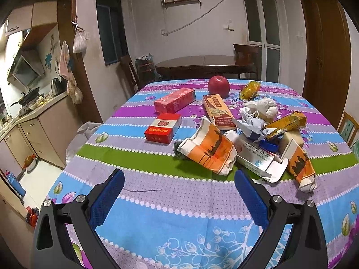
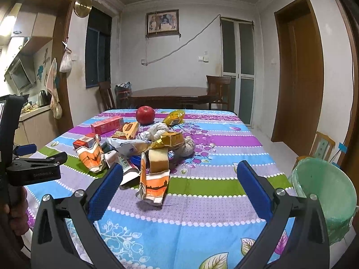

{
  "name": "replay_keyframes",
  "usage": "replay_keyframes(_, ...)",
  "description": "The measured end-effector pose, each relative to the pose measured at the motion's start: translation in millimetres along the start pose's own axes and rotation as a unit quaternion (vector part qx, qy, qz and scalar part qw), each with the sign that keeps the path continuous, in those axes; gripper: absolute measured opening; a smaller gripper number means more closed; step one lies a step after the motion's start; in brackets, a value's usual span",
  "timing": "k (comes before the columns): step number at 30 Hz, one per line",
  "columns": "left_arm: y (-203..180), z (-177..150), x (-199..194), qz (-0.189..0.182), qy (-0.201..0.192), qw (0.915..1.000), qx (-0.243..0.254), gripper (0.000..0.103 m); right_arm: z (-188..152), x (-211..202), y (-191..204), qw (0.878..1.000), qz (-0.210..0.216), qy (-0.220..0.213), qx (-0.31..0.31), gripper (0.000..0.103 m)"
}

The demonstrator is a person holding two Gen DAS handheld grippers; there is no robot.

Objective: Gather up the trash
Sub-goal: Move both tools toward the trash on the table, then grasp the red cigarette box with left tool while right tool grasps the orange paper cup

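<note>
Both the left tongs [image 1: 179, 196] and the right tongs [image 2: 179, 189] hang spread and empty above the near edge of the counter [image 2: 202, 219]. Just ahead, the trash heap [image 2: 143, 148] sits mid-counter, with a crumpled orange carton [image 2: 153, 185] nearest. A careless grab could snag the loose cloth, knock light wrappers off, or sweep up the apple [image 2: 145, 115] beyond; the green-lined bin [image 2: 325, 192] waits off the right edge.

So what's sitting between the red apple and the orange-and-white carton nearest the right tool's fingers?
In the right wrist view, a heap of trash: between the red apple and the orange-and-white carton lie a white rag, a crumpled gold carton and a sponge block.

Both wrist views look forward over the near table edge — sharing the trash pile [image 1: 242, 139] [image 2: 143, 154], the right view from farther right.
</note>
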State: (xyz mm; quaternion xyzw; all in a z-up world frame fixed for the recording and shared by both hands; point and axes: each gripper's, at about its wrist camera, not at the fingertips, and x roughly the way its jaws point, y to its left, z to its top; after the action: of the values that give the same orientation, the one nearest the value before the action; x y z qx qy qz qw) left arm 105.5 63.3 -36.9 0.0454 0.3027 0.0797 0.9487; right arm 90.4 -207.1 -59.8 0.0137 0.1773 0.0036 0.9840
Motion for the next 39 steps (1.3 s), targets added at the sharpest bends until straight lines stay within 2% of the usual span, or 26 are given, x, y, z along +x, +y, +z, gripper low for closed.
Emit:
replay_keyframes(13,5,1,14,-0.014,0.024,0.9996,-0.002,0.098,-5,4,-2,1.0,0.0,0.009,0.005,0.098)
replay_keyframes(20,41,12,39,-0.016,0.038,0.9991,-0.001,0.098,-6,7,-2,1.0,0.008,0.01,0.003,0.098)
replay_keyframes(25,68,31,69,-0.032,0.057,0.9978,0.002,0.098,-6,9,5,0.999,0.028,0.013,-0.006,0.098)
replay_keyframes(28,78,49,86,-0.039,0.054,0.9978,-0.001,0.098,-6,11,11,0.999,0.028,0.014,-0.017,0.098)
replay_keyframes(39,66,100,192,-0.065,0.099,0.9921,0.039,0.098,1,13,24,0.997,0.061,0.022,-0.032,0.098)
